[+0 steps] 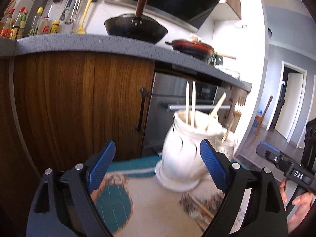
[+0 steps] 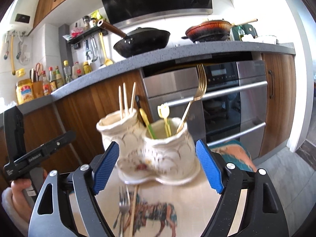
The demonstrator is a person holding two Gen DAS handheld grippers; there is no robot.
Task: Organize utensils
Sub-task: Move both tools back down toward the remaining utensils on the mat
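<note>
Between the blue ribbed pads of the right gripper (image 2: 157, 169): nothing held, jaws spread wide, the cream ceramic twin-pot utensil holder (image 2: 158, 154) framed in the gap just ahead but untouched. Directly below that gap, on the pale horse-print cloth (image 2: 189, 197) covering the small table: a silver metal fork (image 2: 123, 207) and a single pale wooden chopstick (image 2: 134, 211), side by side, long axes running toward the holder, fork tines at the far end. Upright in the holder's nearer pot: a gold fork (image 2: 194, 96), tines up, plus yellow plastic picks (image 2: 165, 116); in the farther pot, three pale wooden chopsticks (image 2: 126, 98) standing close together.

Off to that view's left, the left gripper (image 1: 158, 167), likewise gaping and empty, held in a hand (image 2: 19, 189) with a white fluffy sleeve. From its own camera: same holder between the pads but clear of both, chopsticks rising from the near pot. Low right of the holder, a blurred chopstick (image 1: 201, 207) on the cloth, lying diagonally; fork not made out there.

Beyond, a grey speckled counter (image 2: 197, 49) with two woks, wooden cabinet doors and a steel oven front underneath.

Judged next step: picking up a loose piece. Loose fork and chopstick sit nearer the right gripper, almost beneath it and in line with its pointing, so likely a dip downward with pads closing across the slim handle.
</note>
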